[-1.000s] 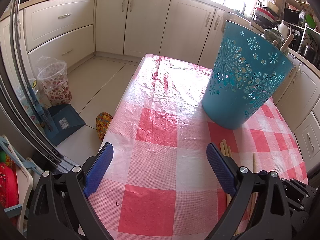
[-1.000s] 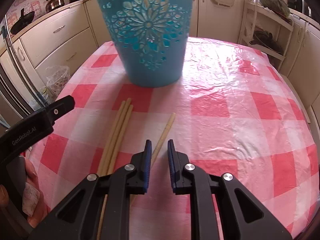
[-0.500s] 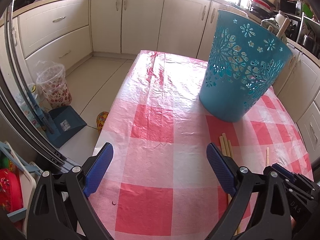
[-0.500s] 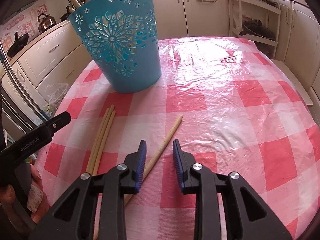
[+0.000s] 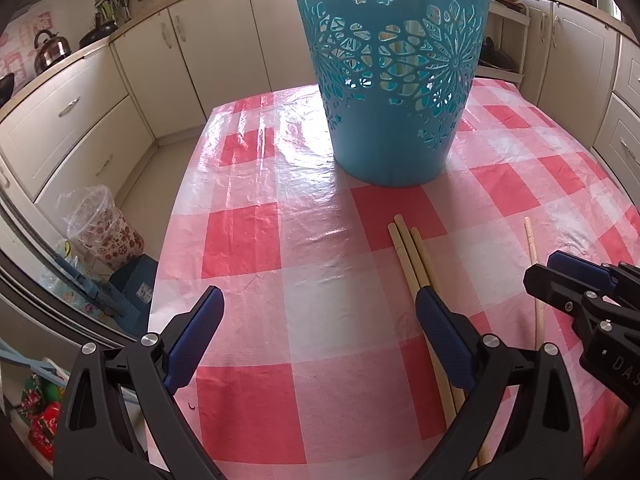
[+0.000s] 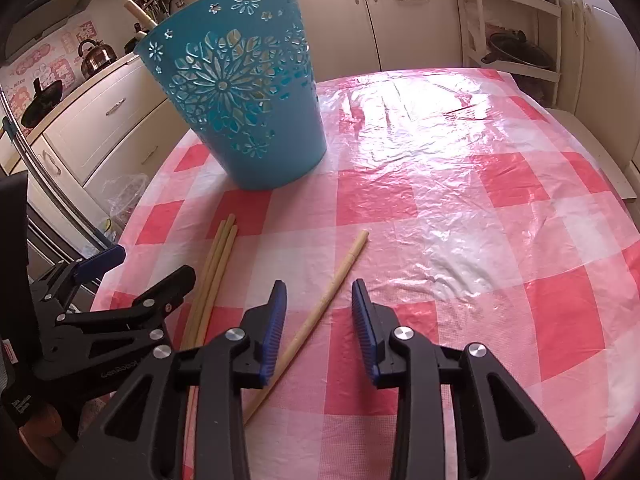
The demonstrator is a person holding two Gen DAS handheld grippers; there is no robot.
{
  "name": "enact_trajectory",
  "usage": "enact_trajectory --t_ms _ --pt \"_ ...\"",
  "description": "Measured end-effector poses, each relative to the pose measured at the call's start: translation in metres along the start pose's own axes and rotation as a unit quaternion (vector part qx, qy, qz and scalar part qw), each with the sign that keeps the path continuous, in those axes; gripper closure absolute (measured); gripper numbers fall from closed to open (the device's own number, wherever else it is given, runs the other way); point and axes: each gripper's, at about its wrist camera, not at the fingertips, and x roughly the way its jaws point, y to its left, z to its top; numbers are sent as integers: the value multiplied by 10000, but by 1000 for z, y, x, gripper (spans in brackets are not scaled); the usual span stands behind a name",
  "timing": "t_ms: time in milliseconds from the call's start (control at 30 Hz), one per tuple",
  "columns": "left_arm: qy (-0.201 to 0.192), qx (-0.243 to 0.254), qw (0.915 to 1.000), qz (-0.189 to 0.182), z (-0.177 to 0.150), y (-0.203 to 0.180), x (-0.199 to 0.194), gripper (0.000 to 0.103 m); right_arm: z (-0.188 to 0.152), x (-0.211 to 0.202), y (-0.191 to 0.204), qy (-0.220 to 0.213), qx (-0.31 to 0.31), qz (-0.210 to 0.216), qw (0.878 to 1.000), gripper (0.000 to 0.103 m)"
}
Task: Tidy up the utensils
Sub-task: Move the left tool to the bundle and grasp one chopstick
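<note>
A blue cut-out basket (image 5: 392,80) (image 6: 240,96) stands upright on the red-checked table, and a wooden stick end (image 6: 138,12) pokes above its rim. In front of it lie three chopsticks side by side (image 5: 412,256) (image 6: 216,264) and a single chopstick (image 5: 532,248) (image 6: 328,296) to their right. My left gripper (image 5: 318,294) (image 6: 150,266) is wide open and holds nothing; its right finger hangs over the three chopsticks. My right gripper (image 6: 319,285) (image 5: 560,276) is opening over the single chopstick, which runs between its fingers untouched by the pads.
The tablecloth (image 6: 460,208) is glossy and wrinkled; its left edge (image 5: 176,216) drops to the floor. A bag-lined floral bin (image 5: 104,232) stands beside the table. Cream cabinets ring the room, with a kettle (image 6: 94,56) on the counter and a pan rack (image 6: 516,52) behind.
The left gripper has swung right and rolled, so the basket is now centred and the three chopsticks lie under its right finger. The right jaws have opened wider around the single chopstick.
</note>
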Motion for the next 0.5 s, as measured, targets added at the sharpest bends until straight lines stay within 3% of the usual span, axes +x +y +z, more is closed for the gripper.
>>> enact_trajectory --t_ms 100,233,400,500 --pt "197 49 9998 14 0 -3 6 11 0 0 1 8 -20 15 10000 67" --pt "174 121 9998 32 0 -4 5 10 0 0 3 17 -71 -15 10000 65" --pt "52 -83 9997 -239 -2 2 -1 11 0 0 2 6 -35 -65 10000 64" --pt "39 56 9995 -304 -3 -2 -1 10 0 0 3 2 -51 -127 9999 64"
